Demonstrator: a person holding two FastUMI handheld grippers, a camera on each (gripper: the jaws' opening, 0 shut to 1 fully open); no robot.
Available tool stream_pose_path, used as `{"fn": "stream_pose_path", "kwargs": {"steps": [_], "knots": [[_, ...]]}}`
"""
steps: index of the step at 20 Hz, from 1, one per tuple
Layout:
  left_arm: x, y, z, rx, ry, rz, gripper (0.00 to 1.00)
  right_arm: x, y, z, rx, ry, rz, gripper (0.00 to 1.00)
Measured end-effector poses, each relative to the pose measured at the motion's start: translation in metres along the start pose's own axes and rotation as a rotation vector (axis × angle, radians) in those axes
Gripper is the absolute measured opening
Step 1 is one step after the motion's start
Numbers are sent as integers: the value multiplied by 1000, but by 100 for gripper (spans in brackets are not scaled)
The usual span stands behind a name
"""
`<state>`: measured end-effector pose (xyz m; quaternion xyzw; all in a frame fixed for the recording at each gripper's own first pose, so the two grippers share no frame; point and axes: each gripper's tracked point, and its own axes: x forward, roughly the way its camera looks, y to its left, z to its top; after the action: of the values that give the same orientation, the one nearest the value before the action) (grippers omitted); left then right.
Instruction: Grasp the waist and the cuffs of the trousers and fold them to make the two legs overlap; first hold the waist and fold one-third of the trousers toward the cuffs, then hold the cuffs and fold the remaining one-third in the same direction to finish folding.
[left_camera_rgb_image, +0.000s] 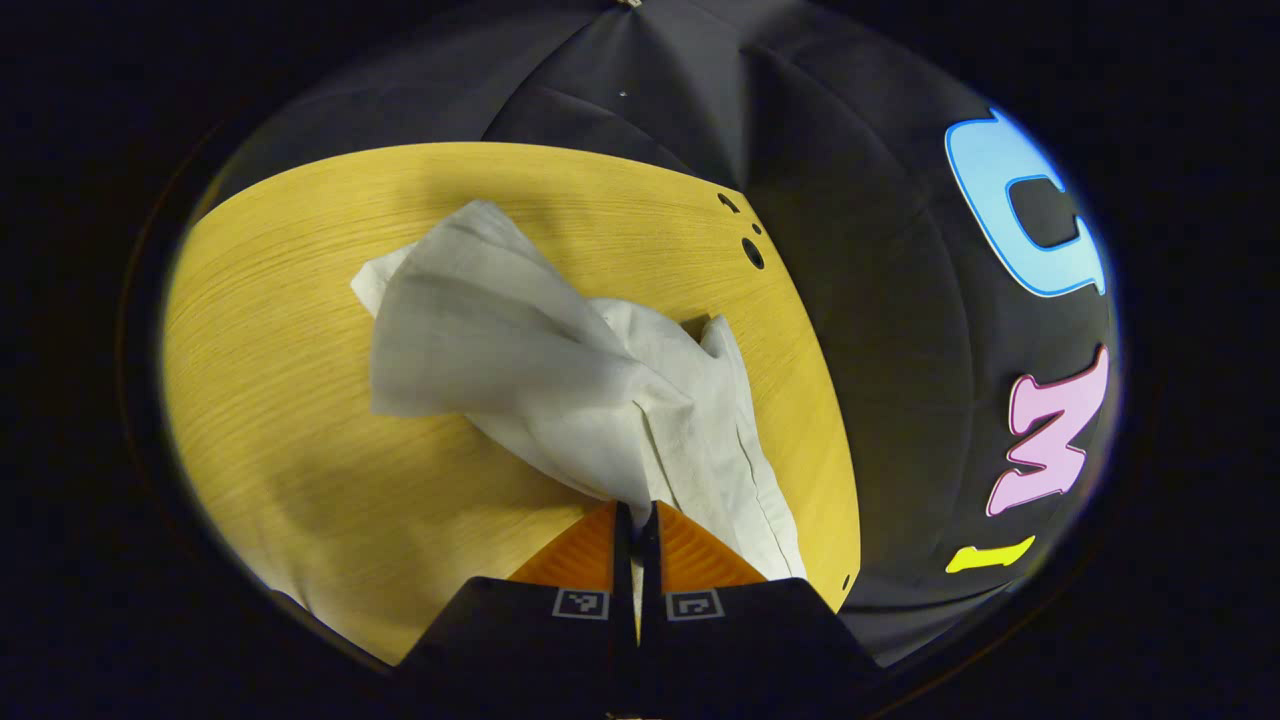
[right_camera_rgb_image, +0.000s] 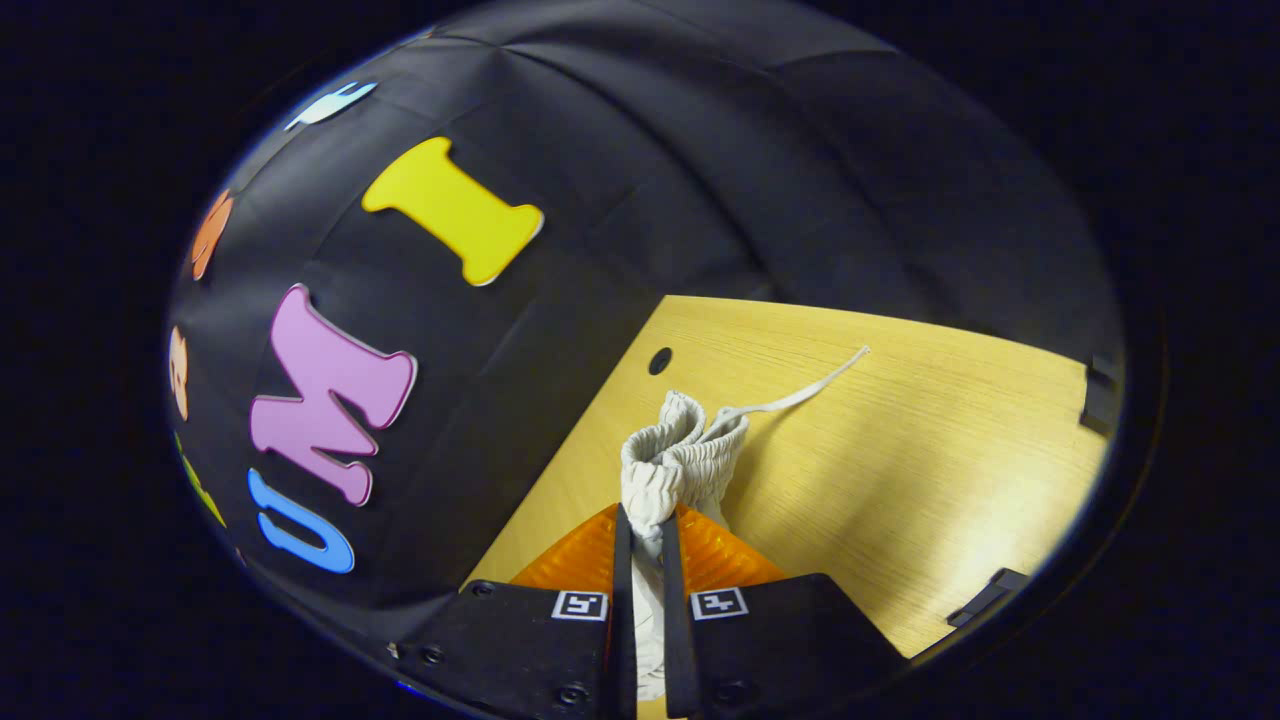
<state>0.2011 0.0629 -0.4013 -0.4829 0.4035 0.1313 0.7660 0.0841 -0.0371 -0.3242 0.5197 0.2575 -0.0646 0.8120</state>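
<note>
Pale grey-white trousers (left_camera_rgb_image: 540, 370) lie bunched on the wooden table (left_camera_rgb_image: 280, 420) in the left gripper view. My left gripper (left_camera_rgb_image: 634, 520) is shut on a fold of the cloth at its near end, likely a cuff. In the right gripper view the gathered elastic waist (right_camera_rgb_image: 675, 460) stands up between the fingers of my right gripper (right_camera_rgb_image: 640, 535), which is shut on it. A drawstring (right_camera_rgb_image: 800, 395) trails from the waist across the table (right_camera_rgb_image: 950, 450).
The table's right edge (left_camera_rgb_image: 820, 400) runs close beside the trousers, with small round holes (left_camera_rgb_image: 752, 252) near its far corner. Another hole (right_camera_rgb_image: 660, 360) sits near the table corner in the right gripper view, and dark clamps (right_camera_rgb_image: 1100, 395) line the far edge.
</note>
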Motion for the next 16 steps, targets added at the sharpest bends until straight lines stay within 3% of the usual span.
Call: {"fn": "stream_pose_path", "kwargs": {"steps": [5,9,16], "knots": [[-1,-2,0,15,23,-11,6,-5,103,-40,-265,38,190,15],[-3,-3,3,43,30,-19,7,-3,155,-100,-402,124,290,16],[0,0,0,80,38,-5,7,22,153,-211,-550,320,298,16]]}}
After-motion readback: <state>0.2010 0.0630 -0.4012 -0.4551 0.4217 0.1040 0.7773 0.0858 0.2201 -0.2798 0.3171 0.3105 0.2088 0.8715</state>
